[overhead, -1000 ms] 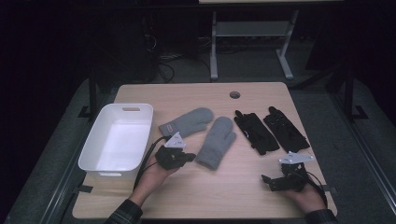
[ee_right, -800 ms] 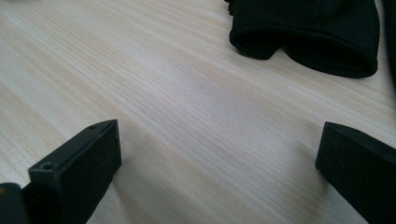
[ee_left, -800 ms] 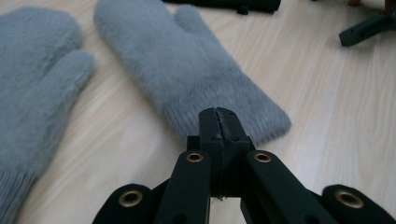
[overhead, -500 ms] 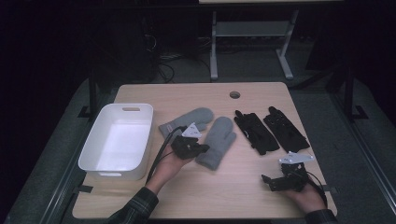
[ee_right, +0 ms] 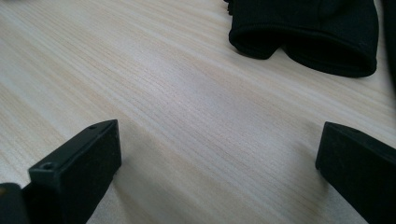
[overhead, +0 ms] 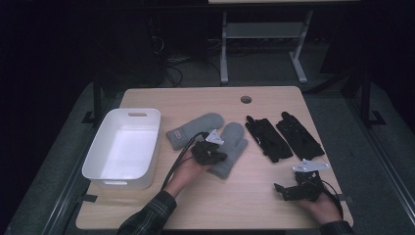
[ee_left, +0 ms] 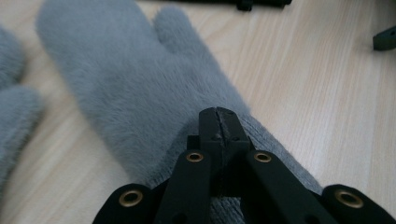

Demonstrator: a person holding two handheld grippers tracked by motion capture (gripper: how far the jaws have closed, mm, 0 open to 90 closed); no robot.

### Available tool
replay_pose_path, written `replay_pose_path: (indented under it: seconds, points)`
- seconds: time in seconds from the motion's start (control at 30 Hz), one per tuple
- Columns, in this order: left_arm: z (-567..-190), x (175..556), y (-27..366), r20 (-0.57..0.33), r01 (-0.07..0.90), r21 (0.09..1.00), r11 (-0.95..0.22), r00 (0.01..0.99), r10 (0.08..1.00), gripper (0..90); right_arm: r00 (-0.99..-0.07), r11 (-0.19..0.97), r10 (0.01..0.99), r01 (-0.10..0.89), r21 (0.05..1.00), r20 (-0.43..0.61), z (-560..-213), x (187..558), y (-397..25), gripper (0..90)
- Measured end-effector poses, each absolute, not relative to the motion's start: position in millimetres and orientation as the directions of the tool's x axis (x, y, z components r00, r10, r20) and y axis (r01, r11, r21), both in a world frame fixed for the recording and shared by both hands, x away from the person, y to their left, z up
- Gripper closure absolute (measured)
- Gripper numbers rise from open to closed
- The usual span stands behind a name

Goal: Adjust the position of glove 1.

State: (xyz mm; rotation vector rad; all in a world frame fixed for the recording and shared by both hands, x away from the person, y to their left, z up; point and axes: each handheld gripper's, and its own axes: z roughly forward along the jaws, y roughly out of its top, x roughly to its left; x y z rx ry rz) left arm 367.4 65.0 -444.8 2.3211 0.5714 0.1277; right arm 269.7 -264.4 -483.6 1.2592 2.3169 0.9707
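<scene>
Two grey fuzzy mittens lie mid-table: one (overhead: 193,128) to the left, the other (overhead: 232,144) beside it. My left gripper (overhead: 215,155) rests on the second mitten (ee_left: 130,79) where the fuzzy part meets the knit cuff. Its jaws are pressed together on the fabric, as my left gripper (ee_left: 218,116) shows close up. The first mitten (ee_left: 14,116) sits at that view's left edge. My right gripper (overhead: 286,192) is open near the front right of the table, and between the jaws of my right gripper (ee_right: 219,144) there is only bare wood.
A white plastic tub (overhead: 151,142) stands at the table's left, with nothing in it. Two black gloves (overhead: 266,137) (overhead: 299,134) lie right of the mittens; one cuff (ee_right: 317,28) is just beyond my right gripper. A cable hole (overhead: 246,99) is at the back.
My left gripper has moved right and forward, from beside the tub onto the right mitten's cuff. The right gripper has stayed put.
</scene>
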Motion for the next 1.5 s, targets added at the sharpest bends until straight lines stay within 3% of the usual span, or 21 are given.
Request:
replay_pose_path:
  seconds: [0.53,1.17,1.5]
  points:
    - [-442.4,346.6,76.7,-0.119,0.367,0.66,-0.656,0.913,0.39,89.5,-0.555,0.378,0.831,0.606,0.7,0.032,-483.5,269.8,-264.5,0.1]
    - [-438.6,294.1,100.5,-0.159,0.351,0.63,-0.693,0.931,0.327,89.5,-0.554,0.376,0.832,0.607,0.7,0.033,-483.6,269.7,-264.4,0.1]
    - [-417.9,313.2,104.8,-0.126,0.34,0.668,-0.662,0.928,0.35,89.4,-0.554,0.376,0.832,0.607,0.7,0.033,-483.5,269.7,-264.4,0.1]
